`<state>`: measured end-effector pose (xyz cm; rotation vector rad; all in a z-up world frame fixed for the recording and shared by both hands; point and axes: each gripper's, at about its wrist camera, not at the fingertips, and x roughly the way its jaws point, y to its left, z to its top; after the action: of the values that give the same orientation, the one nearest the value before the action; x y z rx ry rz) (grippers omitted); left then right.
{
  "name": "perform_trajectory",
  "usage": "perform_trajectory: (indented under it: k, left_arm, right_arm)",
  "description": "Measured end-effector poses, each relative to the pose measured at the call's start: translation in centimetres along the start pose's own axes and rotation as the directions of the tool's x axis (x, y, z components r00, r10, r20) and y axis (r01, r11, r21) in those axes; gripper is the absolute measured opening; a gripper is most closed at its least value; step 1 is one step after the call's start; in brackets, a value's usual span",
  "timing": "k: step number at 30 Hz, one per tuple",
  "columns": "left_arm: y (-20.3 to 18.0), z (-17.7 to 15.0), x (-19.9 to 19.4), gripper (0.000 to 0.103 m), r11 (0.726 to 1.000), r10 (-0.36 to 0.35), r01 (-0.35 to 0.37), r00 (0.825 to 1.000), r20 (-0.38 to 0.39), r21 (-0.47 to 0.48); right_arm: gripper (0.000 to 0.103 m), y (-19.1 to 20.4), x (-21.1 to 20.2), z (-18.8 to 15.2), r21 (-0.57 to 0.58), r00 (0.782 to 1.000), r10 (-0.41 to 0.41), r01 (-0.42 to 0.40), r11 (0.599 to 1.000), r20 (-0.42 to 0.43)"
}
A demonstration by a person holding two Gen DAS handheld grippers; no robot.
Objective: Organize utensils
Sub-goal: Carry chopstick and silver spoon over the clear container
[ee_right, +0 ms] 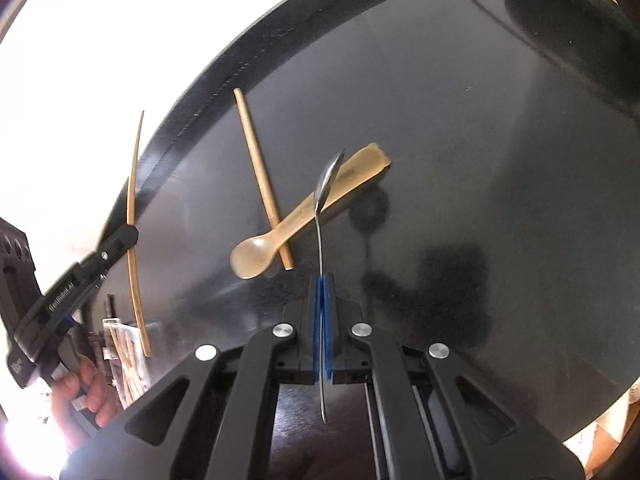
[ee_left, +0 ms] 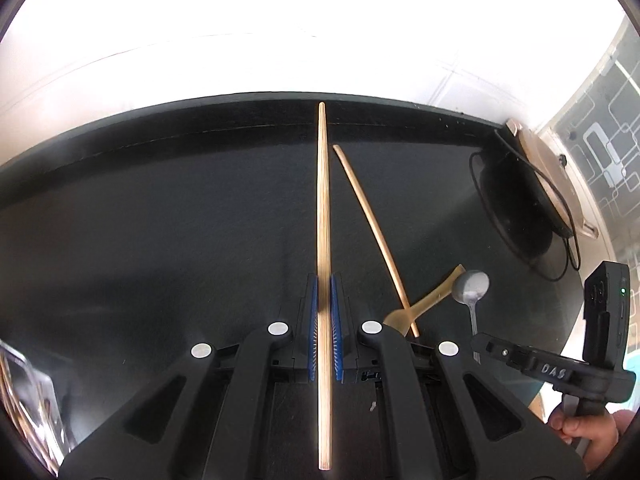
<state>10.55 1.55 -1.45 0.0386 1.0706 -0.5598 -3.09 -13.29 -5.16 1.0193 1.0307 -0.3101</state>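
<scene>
The left gripper has its blue-padded fingers clamped on a long wooden chopstick, which runs straight out toward twelve o'clock over the dark round counter and is lifted clear of it. In the right wrist view the same chopstick shows at about nine o'clock, crossing the left gripper's tip.

The right gripper has its fingers pressed together on the thin handle of a metal spoon; the spoon stands out toward twelve o'clock with its bowl seen edge-on, held above the counter and casting a shadow at about three o'clock.

Lying on the counter just ahead of the right gripper are a second chopstick and a wooden spoon. The chopstick crosses the wooden spoon's handle, touching it near the bowl, which points toward eight o'clock.

A person's hand grips the left tool's handle at about eight o'clock in the right wrist view; behind it something holds more wooden sticks, too blurred to make out.
</scene>
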Motion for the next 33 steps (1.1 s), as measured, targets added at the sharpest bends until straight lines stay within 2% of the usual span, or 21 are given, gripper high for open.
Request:
perform_trajectory:
  k: [4, 7, 13, 18, 24, 26, 28, 30, 33]
  left_arm:
    - [0.5, -1.0, -1.0, 0.005, 1.0, 0.006, -0.005, 1.0, 0.01, -0.027]
    - [0.8, -1.6, -1.5, 0.005, 1.0, 0.017, -0.016, 1.0, 0.014, -0.027]
    - [1.6, -2.3, -3.0, 0.005, 0.999, 0.021, -0.02, 0.999, 0.039, -0.042]
    - [3.8, -3.2, -6.0, 0.005, 0.998, 0.05, -0.046, 0.995, 0.084, -0.048]
    - [8.6, -5.2, -10.3, 0.005, 0.991, 0.103, -0.092, 0.987, 0.122, -0.094]
    - [10.3, -6.1, -11.7, 0.005, 0.987, 0.14, -0.128, 0.981, 0.131, -0.095]
    - [11.9, -7.1, -12.8, 0.005, 0.977, 0.203, -0.193, 0.97, 0.135, -0.088]
    - [14.0, -8.1, -13.6, 0.005, 0.964, 0.255, -0.242, 0.958, 0.129, -0.107]
    - [17.1, -9.6, -14.8, 0.005, 0.955, 0.277, -0.259, 0.954, 0.117, -0.145]
  right_arm:
    - [0.002, -0.7, -1.1, -0.3, 0.068, 0.993, 0.115, -0.116, 0.991, 0.016]
    - [0.002, -1.0, -1.8, 0.0, 0.098, 0.985, 0.172, -0.174, 0.98, 0.026]
    - [0.002, 2.1, -2.8, -1.2, 0.029, 0.969, 0.246, -0.247, 0.969, 0.015]
    - [0.002, 6.8, -2.4, -2.7, -0.099, 0.973, 0.232, -0.23, 0.968, 0.01]
    - [0.002, 11.8, 1.2, -6.0, -0.173, 0.973, 0.22, -0.23, 0.958, -0.071]
    - [0.002, 13.6, 1.8, -6.9, -0.211, 0.976, 0.204, -0.215, 0.954, -0.075]
    - [0.002, 15.8, 2.4, -8.3, -0.273, 0.986, 0.155, -0.166, 0.947, -0.064]
    - [0.002, 18.2, 2.9, -9.8, -0.342, 0.992, 0.115, -0.127, 0.931, -0.057]
    - [0.002, 21.5, 3.6, -12.2, -0.434, 0.993, 0.102, -0.115, 0.894, -0.055]
